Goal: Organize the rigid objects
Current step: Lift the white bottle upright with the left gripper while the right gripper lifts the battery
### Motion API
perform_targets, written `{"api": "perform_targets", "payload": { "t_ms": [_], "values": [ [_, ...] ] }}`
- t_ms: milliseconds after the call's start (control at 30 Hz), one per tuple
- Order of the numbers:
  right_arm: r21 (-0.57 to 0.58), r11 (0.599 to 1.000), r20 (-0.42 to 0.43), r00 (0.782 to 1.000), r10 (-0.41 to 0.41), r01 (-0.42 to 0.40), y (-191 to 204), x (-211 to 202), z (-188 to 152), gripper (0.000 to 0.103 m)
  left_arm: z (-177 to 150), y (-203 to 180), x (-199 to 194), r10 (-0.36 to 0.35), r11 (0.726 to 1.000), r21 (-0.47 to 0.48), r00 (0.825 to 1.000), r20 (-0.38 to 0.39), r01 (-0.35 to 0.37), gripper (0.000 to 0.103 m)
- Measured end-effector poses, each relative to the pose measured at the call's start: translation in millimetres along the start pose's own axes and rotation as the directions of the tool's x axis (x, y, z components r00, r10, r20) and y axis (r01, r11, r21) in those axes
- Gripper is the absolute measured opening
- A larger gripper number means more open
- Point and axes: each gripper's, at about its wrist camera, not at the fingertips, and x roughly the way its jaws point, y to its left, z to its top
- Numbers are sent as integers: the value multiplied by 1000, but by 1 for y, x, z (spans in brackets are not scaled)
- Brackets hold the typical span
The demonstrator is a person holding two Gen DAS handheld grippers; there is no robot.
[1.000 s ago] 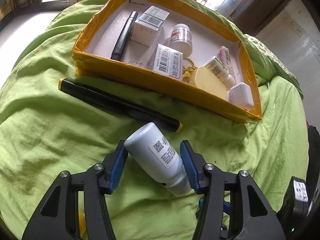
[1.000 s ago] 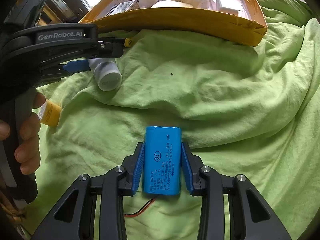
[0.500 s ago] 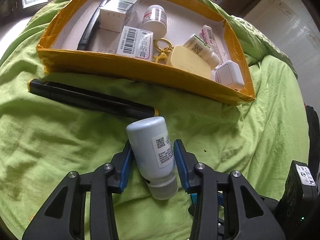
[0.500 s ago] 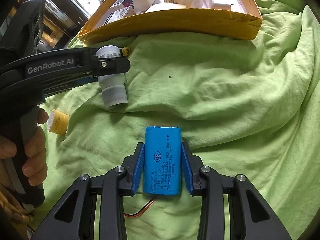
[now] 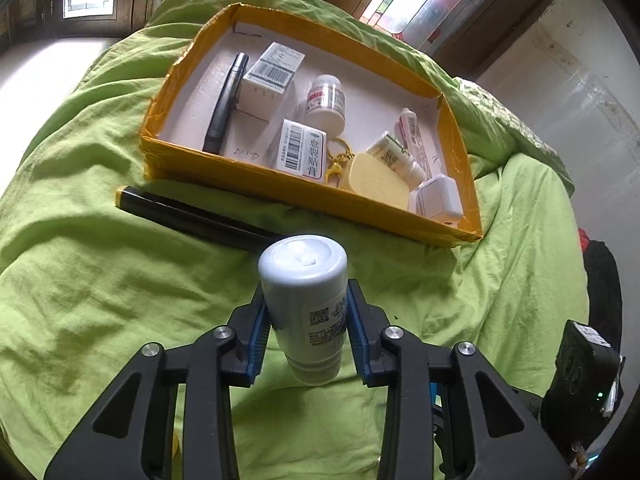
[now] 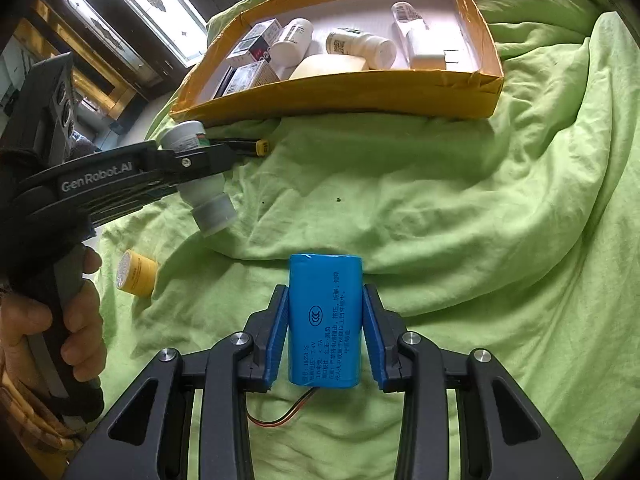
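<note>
My left gripper [image 5: 306, 332] is shut on a white bottle [image 5: 306, 300], held bottom-forward above the green cloth, short of the yellow box [image 5: 304, 192]. The bottle also shows in the right wrist view [image 6: 200, 184], cap pointing down. My right gripper [image 6: 324, 328] straddles a blue battery pack [image 6: 324, 320] with red and black wires; the pads stand close at its sides and the pack seems to rest on the cloth. The box [image 6: 360, 92] holds cartons, bottles, a pen, a yellow case and a white charger.
A long black pen [image 5: 192, 216] with yellow ends lies on the cloth along the box's near wall. A small yellow-capped jar [image 6: 136, 272] lies near the left hand. The green cloth [image 6: 480, 240] is bunched into folds. A black device [image 5: 580, 376] sits at the right.
My left gripper has closed on the white bottle, lifted it off the cloth and tipped it bottom-up. The right gripper and battery pack have stayed put.
</note>
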Motion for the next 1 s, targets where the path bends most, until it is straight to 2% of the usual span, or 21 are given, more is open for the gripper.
{"api": "perform_targets", "payload": {
  "t_ms": [167,333,500,1000],
  "values": [
    [35,999,21,1000,20,-21,-17,-13,1,32,-3,4,-20,-34,999,-10,999,29,34,32],
    [73,997,95,995,-39,33,-38,-38,6,32,-9,5,-22,-40,999,-6,999,26,40,32],
    [129,991,109,993,-43,29,-55,-48,11,32,-13,2,-16,-37,999,-3,999,9,37,32],
    [108,994,94,995,-34,24,-46,-37,13,32,-13,2,-14,-26,1000,1,1000,8,26,32]
  ]
}}
